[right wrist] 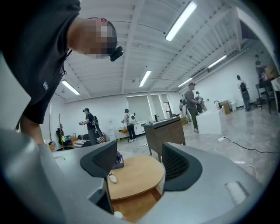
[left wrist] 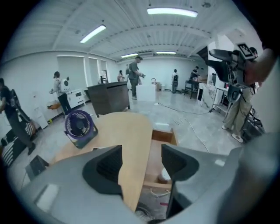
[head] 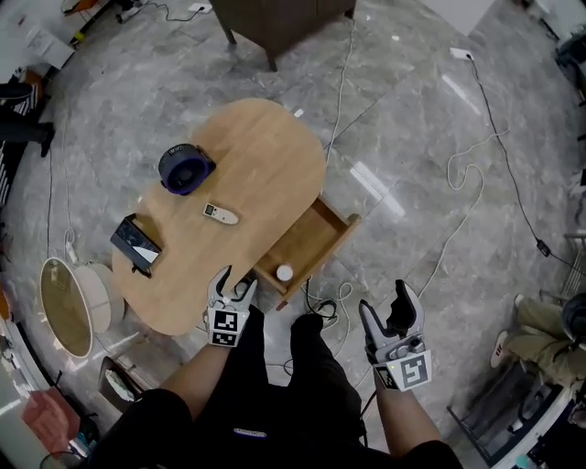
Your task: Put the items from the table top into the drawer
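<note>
The left gripper [head: 235,283] and the right gripper [head: 385,308] both have their jaws apart, holding nothing. The small white remote control [head: 221,214] lies on the oval light-wood table [head: 265,156], ahead of the nearer left gripper with its long axis crosswise. The open wooden drawer [head: 316,240] is just to that gripper's right.

Premises: large open-plan lab or workshop hall. Evidence: polished grey marble-pattern floor [head: 412,137]; loose white cables [head: 341,82] trailing across it; long fluorescent ceiling strip lights [left wrist: 172,12]; several standing people [left wrist: 134,78] at distant workbenches; dark brown counter unit [left wrist: 109,98].
</note>
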{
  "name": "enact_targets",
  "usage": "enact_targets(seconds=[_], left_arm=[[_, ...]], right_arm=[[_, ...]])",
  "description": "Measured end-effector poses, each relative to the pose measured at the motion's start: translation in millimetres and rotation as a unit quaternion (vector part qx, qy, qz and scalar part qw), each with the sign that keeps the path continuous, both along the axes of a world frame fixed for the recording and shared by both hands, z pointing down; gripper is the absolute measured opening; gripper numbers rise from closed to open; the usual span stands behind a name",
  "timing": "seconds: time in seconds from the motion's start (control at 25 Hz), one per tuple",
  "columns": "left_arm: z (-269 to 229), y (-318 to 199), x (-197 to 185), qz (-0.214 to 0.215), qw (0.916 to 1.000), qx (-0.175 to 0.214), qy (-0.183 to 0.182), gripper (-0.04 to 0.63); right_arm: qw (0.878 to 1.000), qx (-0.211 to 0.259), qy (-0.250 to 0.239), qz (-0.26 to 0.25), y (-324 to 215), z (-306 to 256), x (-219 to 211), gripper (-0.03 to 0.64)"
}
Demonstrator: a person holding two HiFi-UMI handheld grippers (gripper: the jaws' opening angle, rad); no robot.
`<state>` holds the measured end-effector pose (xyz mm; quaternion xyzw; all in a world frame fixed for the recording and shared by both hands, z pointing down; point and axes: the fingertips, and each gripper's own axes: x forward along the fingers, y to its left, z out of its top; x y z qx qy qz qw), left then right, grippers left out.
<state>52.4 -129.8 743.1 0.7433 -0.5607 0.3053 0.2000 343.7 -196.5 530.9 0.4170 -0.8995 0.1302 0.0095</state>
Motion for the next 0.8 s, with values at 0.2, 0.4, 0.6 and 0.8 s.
enact_targets(seconds=[0.2, 0.4, 0.6, 0.8], left_arm=[[-41.0, 6.4, -55.6, -0.082, 0.9952, 0.050, 0.019, 0.281], [-70.1, 21.9, -124.2, -0.114, 0.9894, 0.090, 0.011, 0.275], [-87.3, 41.5, -185.7, -0.140, 0.9846, 0.103, 0.009, 0.273], [-91.0, 53.2, -226.7, -0.144, 0.9827, 0.117, 0.000, 0.271]], right_arm=[[0.998, 0.016, 0.014, -0.054, -31.4, 8.1, -63.3, 0.331], [0.994, 0.012, 0.025, -0.107, -50.8, 37.9, -154.3, 0.331], [0.986, 0.010, 0.051, -0.161, -57.6, 70.4, -243.5, 0.322], [0.970, -0.008, 0.117, -0.212, -60.1, 121.0, -311.3, 0.314]])
